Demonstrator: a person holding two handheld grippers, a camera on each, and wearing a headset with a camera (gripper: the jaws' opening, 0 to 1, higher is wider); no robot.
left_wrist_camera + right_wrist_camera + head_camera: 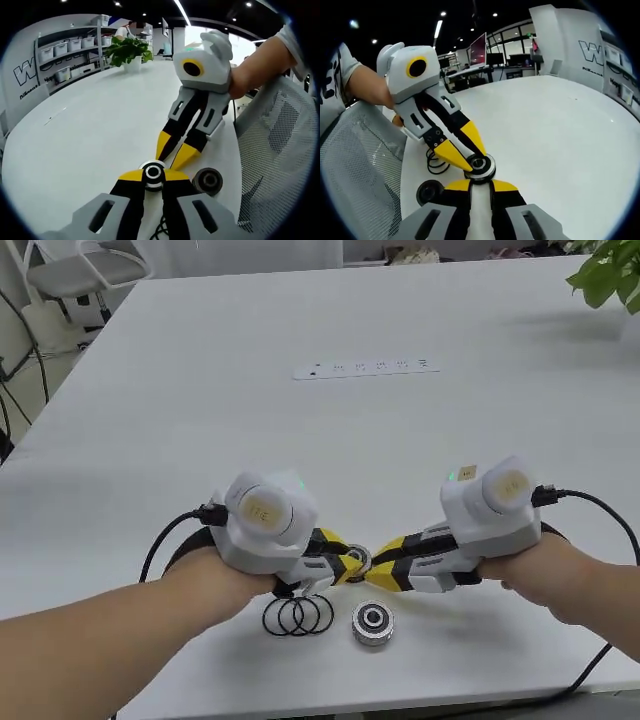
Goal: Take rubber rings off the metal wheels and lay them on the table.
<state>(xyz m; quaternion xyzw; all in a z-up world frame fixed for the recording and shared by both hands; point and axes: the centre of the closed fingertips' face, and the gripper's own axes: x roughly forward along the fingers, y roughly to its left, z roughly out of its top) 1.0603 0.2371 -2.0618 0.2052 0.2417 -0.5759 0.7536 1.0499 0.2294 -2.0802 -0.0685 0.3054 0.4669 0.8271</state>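
While the left gripper [345, 564] is clamped on a metal wheel [152, 172] above the loose wheel [372, 623] on the desk [300, 440], the right gripper [481, 185] meets it; I cannot tell its grip. Rubber rings [298, 615] lie just beside the loose wheel.

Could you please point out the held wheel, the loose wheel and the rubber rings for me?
held wheel [153, 173]: left gripper view, on its central hub.
loose wheel [372, 623]: head view, on its hub as it lies on the table.
rubber rings [298, 615]: head view, where the black rings overlap.
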